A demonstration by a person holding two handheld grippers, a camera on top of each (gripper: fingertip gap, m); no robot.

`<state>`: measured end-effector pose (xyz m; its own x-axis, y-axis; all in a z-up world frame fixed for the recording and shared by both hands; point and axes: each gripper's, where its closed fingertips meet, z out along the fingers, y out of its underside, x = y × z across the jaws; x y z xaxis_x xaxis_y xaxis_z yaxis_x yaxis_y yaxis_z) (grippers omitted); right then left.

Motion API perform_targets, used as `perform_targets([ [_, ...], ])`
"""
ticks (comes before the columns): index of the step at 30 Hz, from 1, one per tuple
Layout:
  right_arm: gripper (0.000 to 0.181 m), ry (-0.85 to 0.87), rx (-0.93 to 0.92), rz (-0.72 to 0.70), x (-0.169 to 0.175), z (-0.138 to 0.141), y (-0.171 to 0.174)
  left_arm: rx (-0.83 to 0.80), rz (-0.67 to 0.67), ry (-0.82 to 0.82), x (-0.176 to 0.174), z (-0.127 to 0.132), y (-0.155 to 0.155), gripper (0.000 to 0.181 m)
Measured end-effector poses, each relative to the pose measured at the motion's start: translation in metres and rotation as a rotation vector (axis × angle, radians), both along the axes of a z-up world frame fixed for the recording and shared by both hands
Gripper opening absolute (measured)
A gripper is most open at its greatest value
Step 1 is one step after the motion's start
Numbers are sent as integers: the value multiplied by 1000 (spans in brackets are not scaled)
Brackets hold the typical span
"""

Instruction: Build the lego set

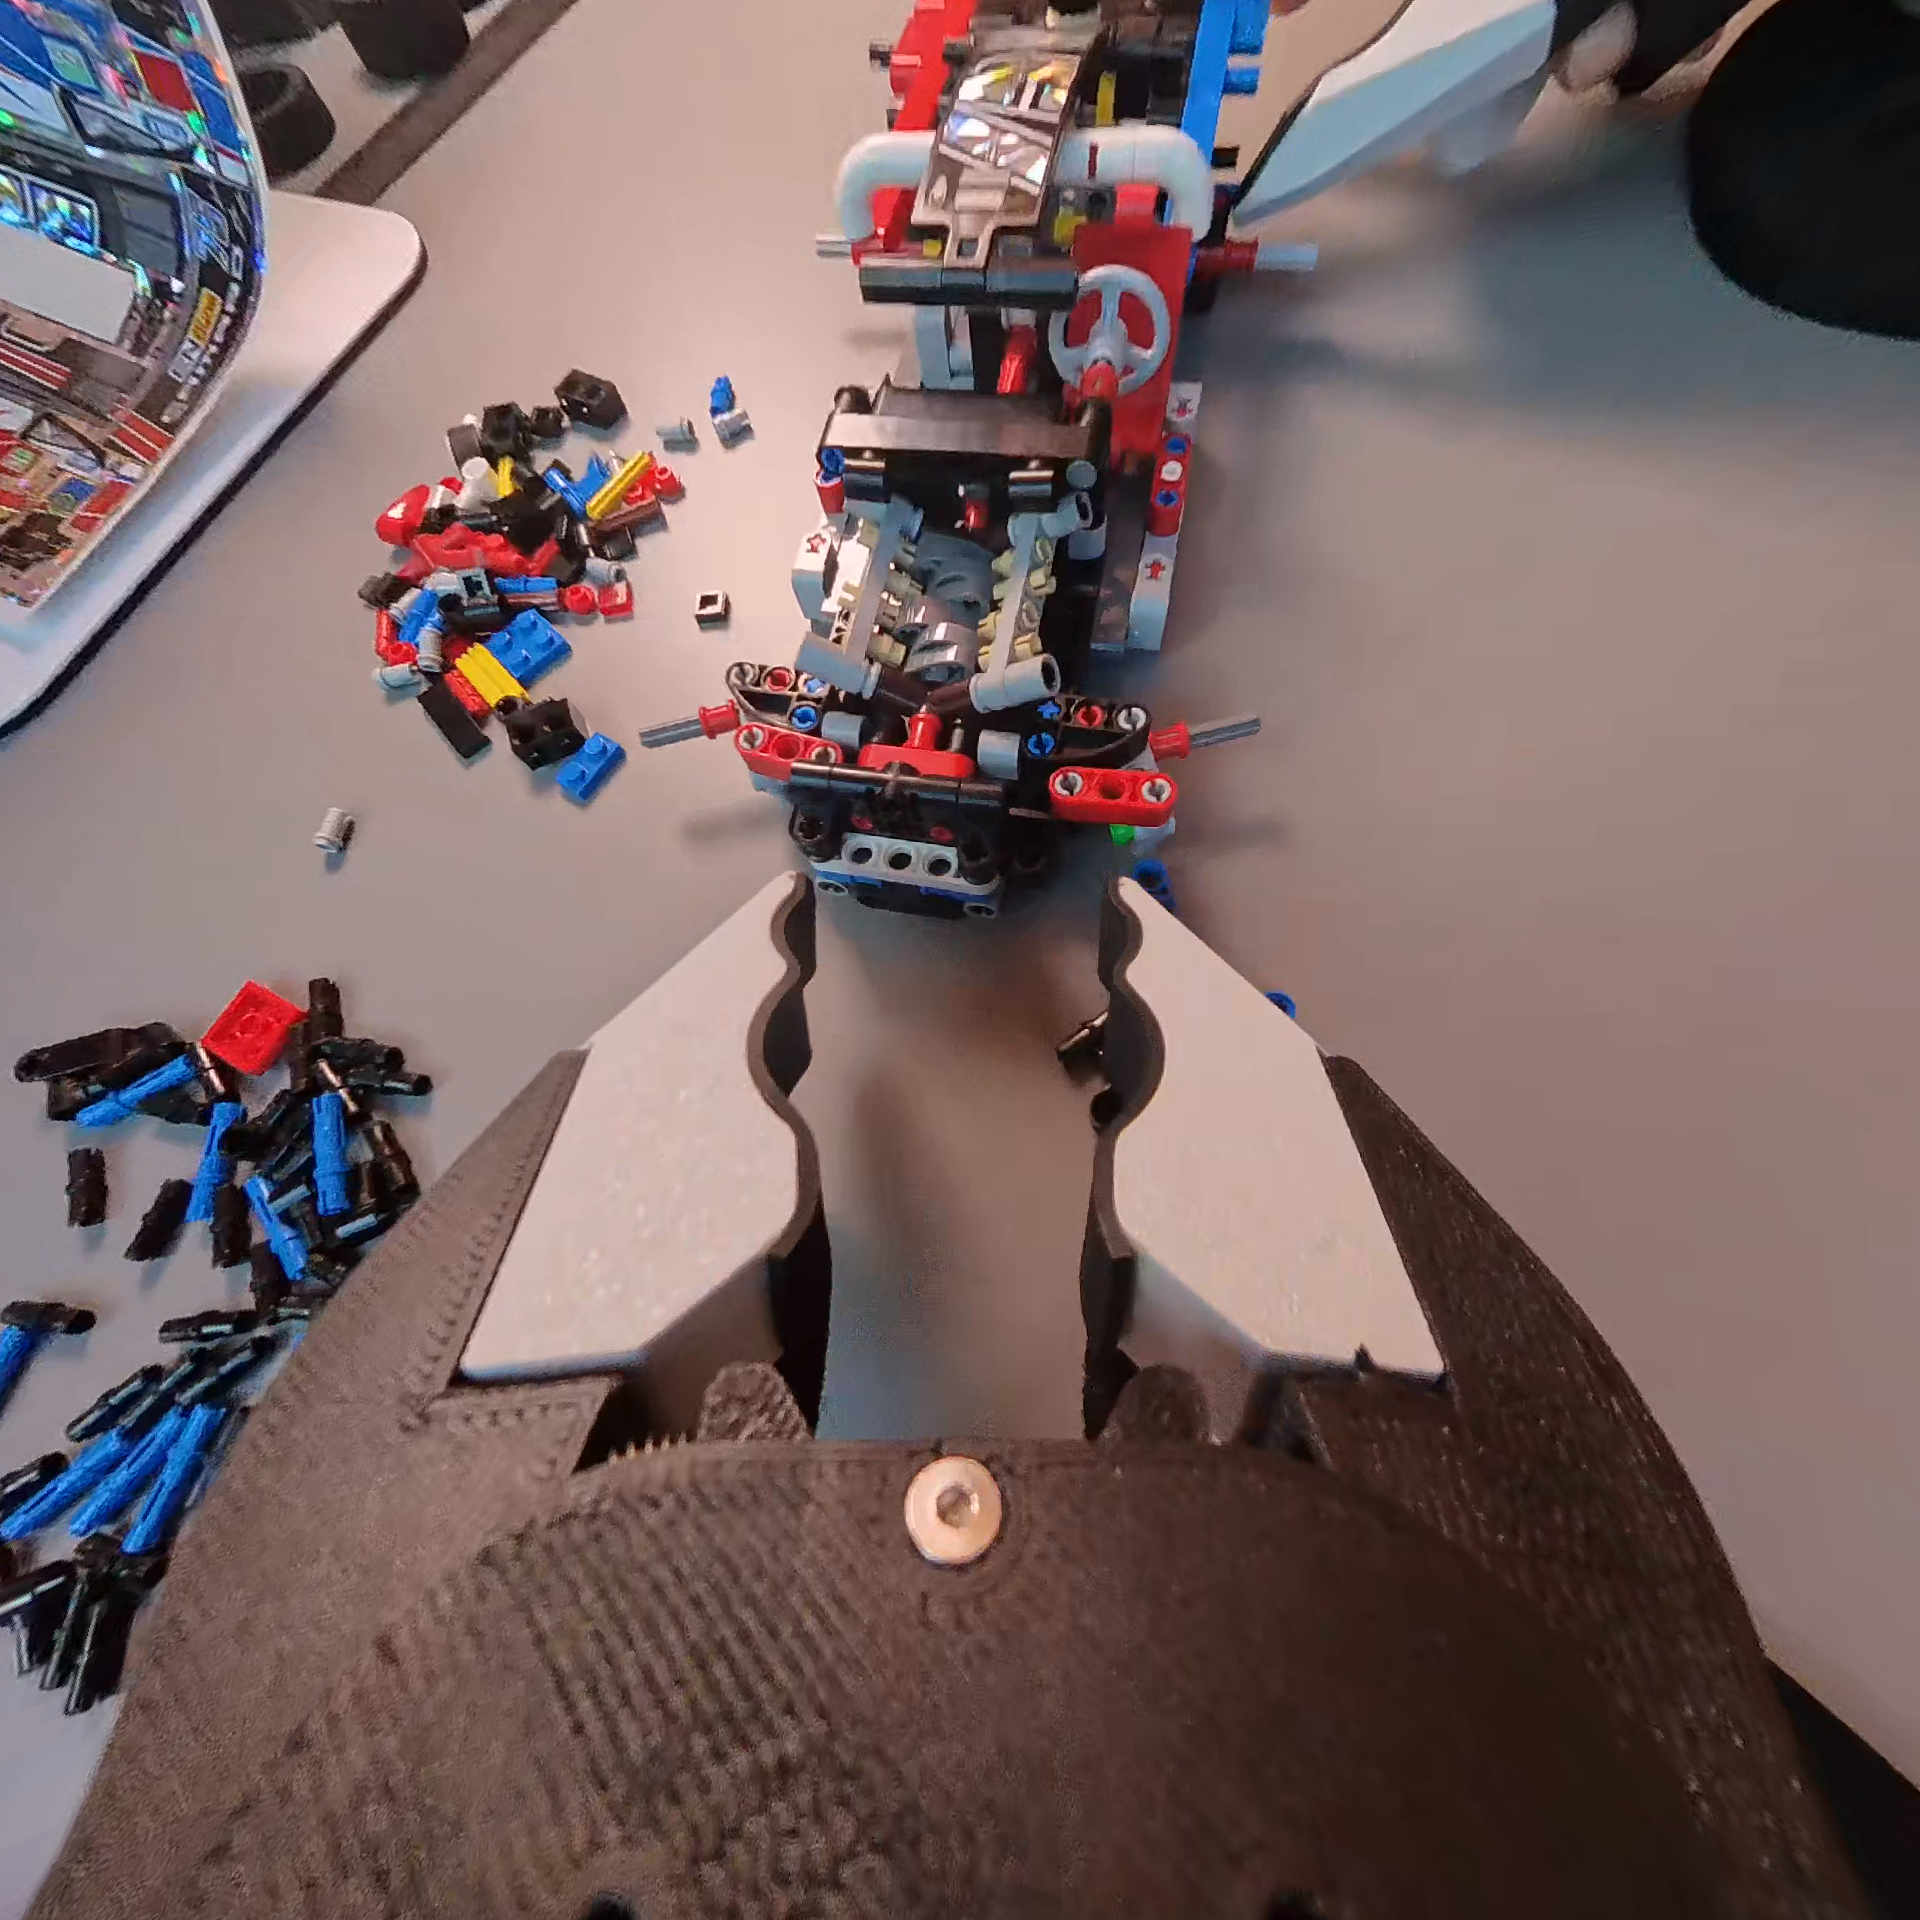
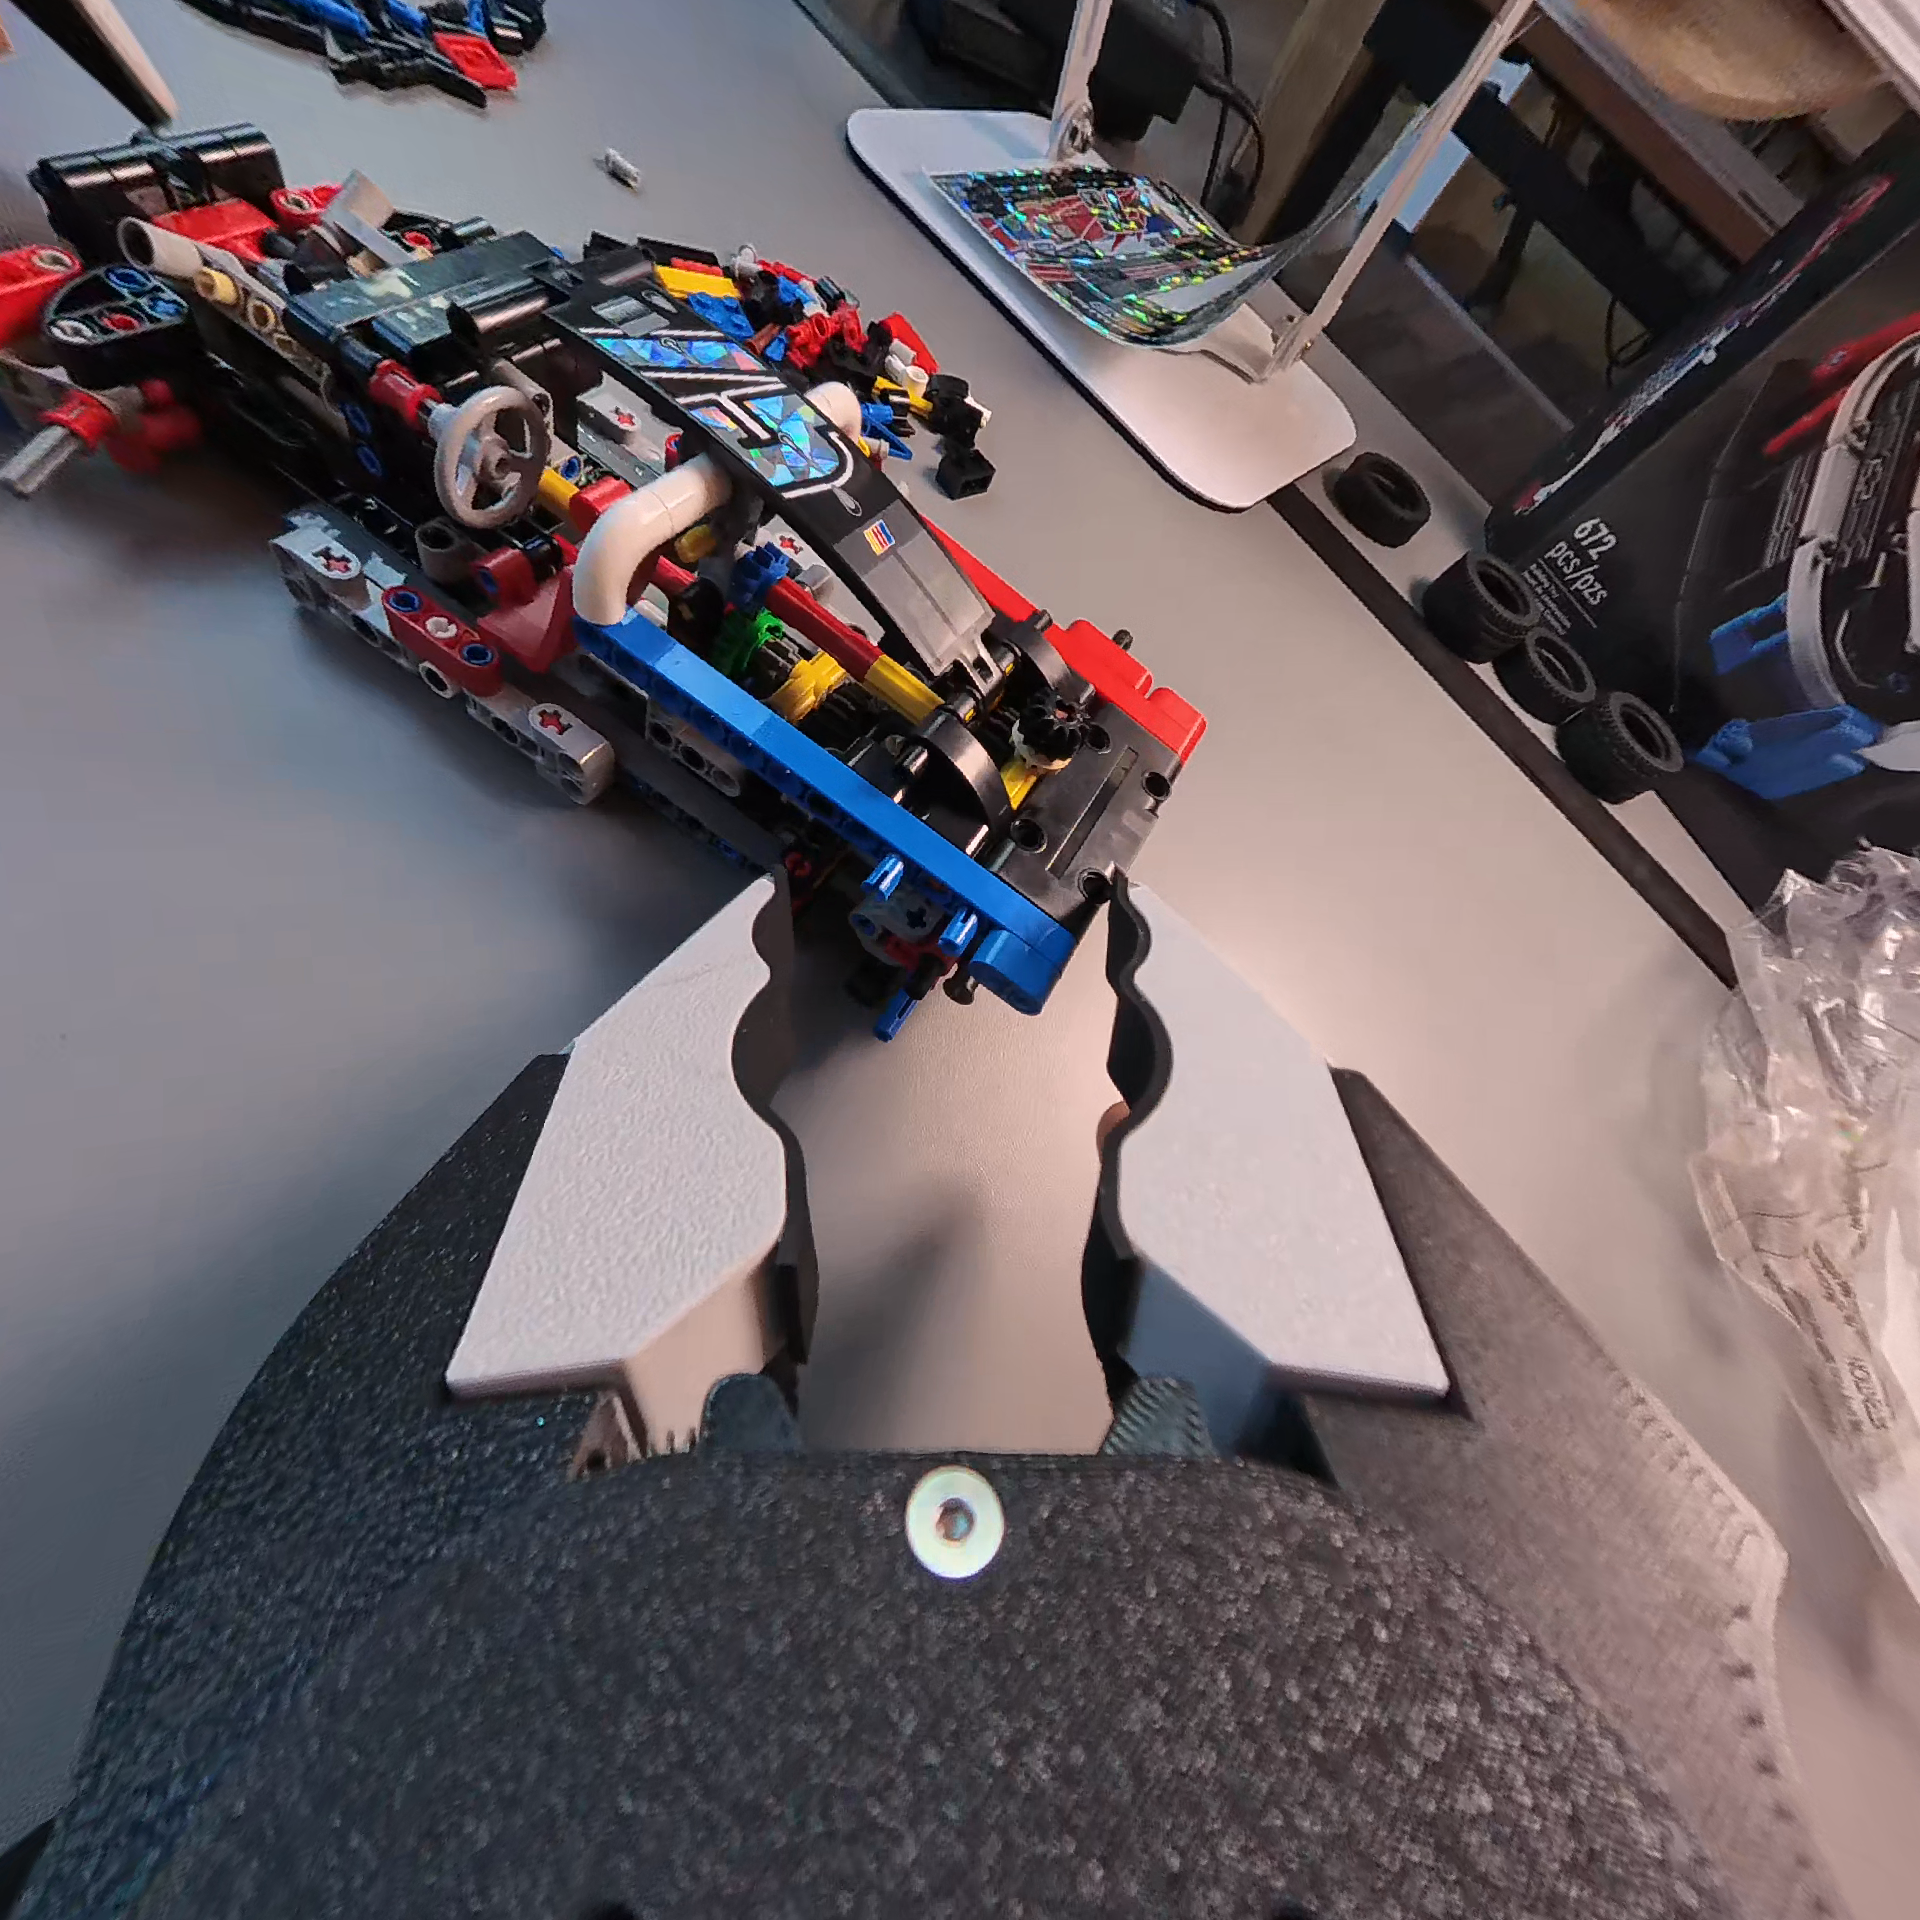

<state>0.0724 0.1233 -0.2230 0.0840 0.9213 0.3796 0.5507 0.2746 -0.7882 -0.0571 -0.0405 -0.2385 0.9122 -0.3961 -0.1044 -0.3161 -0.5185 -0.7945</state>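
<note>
Grippers bracketing the half-built car

Lego car chassis (image 1: 977,582) is lying lengthwise on the grey table (image 1: 1558,831), and one gripper is waiting at each end, probably to steady it. The left gripper (image 1: 956,914) is sitting spread and empty at the nose. The right gripper (image 2: 945,914) is equally spread, fingertips flanking the blue beam (image 2: 831,779) (touching or not, I cannot tell). Loose mixed pieces (image 1: 499,582) are lying at nine o'clock of the chassis, black and blue pins (image 1: 239,1143) at seven, likely sorted for easy picking.
</note>
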Motion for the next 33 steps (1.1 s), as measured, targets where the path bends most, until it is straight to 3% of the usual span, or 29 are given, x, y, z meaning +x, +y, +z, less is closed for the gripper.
perform_targets([
  [1, 58, -3, 2, -10, 1, 0, 0, -20, 1, 18, -2, -6, 4, 50],
  [4, 40, -1, 43, -83, 5, 2, 10, -47, -21, 51, -6, -14, 14, 41],
  [8, 40, 18, 21, -124, 4, 2, 19, -39, 2, 77, -17, -14, 30, 26],
  [12, 41, 39, -18, -163, 0, 1, 24, 2, 79, 119, -35, -7, 34, 30],
  [15, 37, 68, 22, -124, 3, 15, 14, 64, 96, 105, -40, 15, 19, 33],
  [19, 25, 166, -11, 205, -4, 39, -55, 19, -128, 48, -8, 13, -29, 36],
  [23, 29, 1, -154, 500, -18, 13, -128, -113, -223, 107, 4, -16, -47, 34],
  [28, 26, -140, -104, 630, -58, -8, -159, -117, -262, 111, 17, -18, -40, 16],
  [33, 26, -273, -76, 728, -93, -28, -177, -93, -260, 120, 21, -18, -43, 15],
])
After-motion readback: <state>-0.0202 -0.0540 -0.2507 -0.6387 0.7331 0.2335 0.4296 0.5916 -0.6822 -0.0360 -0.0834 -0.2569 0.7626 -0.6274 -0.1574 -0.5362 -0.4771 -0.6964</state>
